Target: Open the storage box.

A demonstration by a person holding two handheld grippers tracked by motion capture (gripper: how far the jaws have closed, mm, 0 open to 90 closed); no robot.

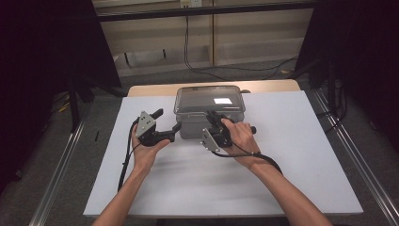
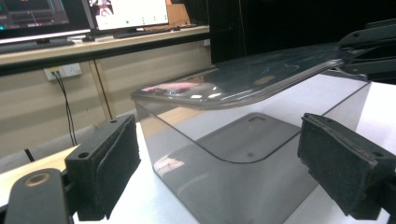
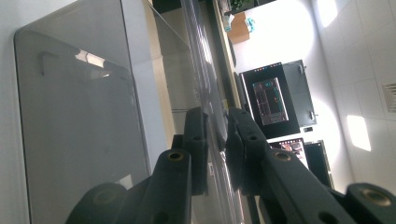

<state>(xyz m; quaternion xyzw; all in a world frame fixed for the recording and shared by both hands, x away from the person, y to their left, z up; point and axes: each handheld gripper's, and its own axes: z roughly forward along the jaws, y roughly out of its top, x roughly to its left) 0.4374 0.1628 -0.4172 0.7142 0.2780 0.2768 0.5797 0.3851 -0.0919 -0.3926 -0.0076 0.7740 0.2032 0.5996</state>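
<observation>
While right gripper (image 1: 217, 123) clamps the lid (image 1: 209, 99) edge to lift, left gripper (image 1: 165, 123) waits wide-jawed near the box (image 1: 188, 128) to steady it.

No legible text or labels.

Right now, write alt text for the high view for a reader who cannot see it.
A person's right claw is shut on the near edge of the lid of a clear plastic box on a white table. The left claw is open beside the box's left corner, not touching it. Both forearms enter from the bottom.
</observation>
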